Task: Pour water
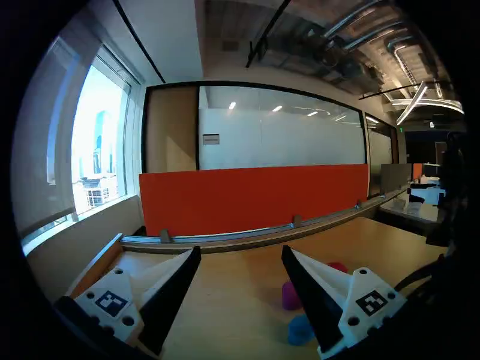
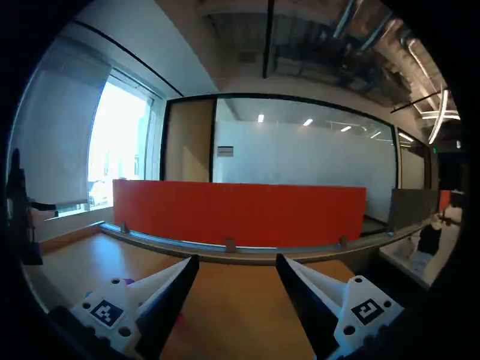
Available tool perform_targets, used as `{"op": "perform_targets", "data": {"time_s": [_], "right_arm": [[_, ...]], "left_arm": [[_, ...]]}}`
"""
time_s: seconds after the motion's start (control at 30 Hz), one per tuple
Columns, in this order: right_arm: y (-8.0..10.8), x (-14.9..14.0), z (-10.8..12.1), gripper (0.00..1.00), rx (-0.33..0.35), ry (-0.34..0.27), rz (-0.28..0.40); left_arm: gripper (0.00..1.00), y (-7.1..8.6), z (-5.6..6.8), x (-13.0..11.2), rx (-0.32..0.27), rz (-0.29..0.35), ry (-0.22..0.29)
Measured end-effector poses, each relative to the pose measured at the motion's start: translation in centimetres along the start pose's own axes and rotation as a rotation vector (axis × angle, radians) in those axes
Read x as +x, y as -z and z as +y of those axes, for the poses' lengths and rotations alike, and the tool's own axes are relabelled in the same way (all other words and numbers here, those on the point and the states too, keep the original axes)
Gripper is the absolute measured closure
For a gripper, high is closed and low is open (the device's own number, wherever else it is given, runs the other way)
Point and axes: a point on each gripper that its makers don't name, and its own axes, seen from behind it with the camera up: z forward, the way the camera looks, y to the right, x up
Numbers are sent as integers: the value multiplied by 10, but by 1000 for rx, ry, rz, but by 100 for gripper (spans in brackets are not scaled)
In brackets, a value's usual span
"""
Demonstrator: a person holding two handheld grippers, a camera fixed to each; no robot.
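Observation:
My left gripper (image 1: 240, 251) is open above a wooden table (image 1: 240, 300), nothing between its fingers. Just left of its right finger (image 1: 312, 288) stand a purple cup (image 1: 291, 295) and, nearer, a blue cup (image 1: 299, 330). A red object (image 1: 338, 266) peeks out behind that finger, mostly hidden. My right gripper (image 2: 237, 258) is also open and empty over the same table (image 2: 240, 312). A small purple bit (image 2: 127, 280) shows beside its left finger (image 2: 168, 288); what it is I cannot tell.
An orange divider panel (image 1: 252, 198) on a metal rail (image 1: 240, 234) runs along the table's far edge. A window (image 1: 99, 156) lies to the left, a glass wall (image 1: 282, 132) behind. A dark shape (image 2: 18, 204) stands at the left edge. More desks (image 1: 420, 198) sit far right.

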Motion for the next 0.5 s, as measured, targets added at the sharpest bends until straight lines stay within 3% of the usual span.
{"op": "perform_targets", "data": {"time_s": [0.27,0.5], "right_arm": [[3,11,-29,1,168,-22,19],[10,19,-60,1,320,2,26]], "left_arm": [[0,1,24,15,-135,26,46],[0,2,40,28,-229,51,37]]}}
